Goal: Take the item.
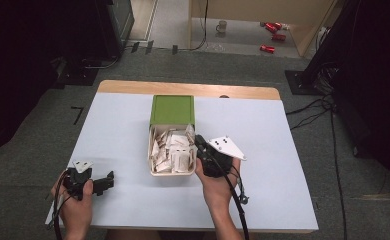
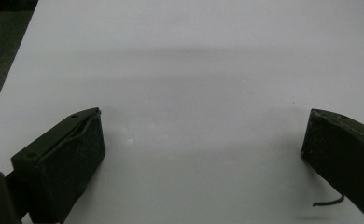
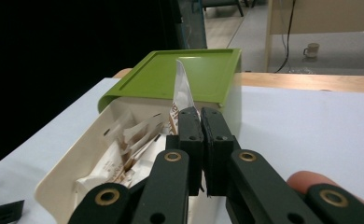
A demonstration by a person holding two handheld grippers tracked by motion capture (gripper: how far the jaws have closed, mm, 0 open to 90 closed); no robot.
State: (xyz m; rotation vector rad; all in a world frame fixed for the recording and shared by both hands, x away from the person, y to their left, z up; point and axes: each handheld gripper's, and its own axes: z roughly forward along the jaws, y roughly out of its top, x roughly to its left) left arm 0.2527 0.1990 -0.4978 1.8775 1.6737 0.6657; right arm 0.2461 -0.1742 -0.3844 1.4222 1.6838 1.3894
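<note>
A cream box (image 1: 151, 150) with a green sliding lid (image 1: 172, 109) pushed halfway back stands mid-table, full of several white paper packets (image 1: 173, 152). My right gripper (image 1: 199, 141) hangs over the box's right wall, shut on one packet (image 3: 181, 88) that sticks up between its jaws, above the box (image 3: 73, 172) and in front of the lid (image 3: 189, 74). My left gripper (image 1: 108, 179) rests on the table near the front left corner, jaws wide apart with nothing between them (image 2: 203, 144), only bare white tabletop.
The white table (image 1: 263, 130) has a wooden strip (image 1: 133, 87) along its far edge. Cables trail from both grippers over the front edge. On the floor beyond stand a mug (image 1: 221, 26) and red cans (image 1: 272, 27).
</note>
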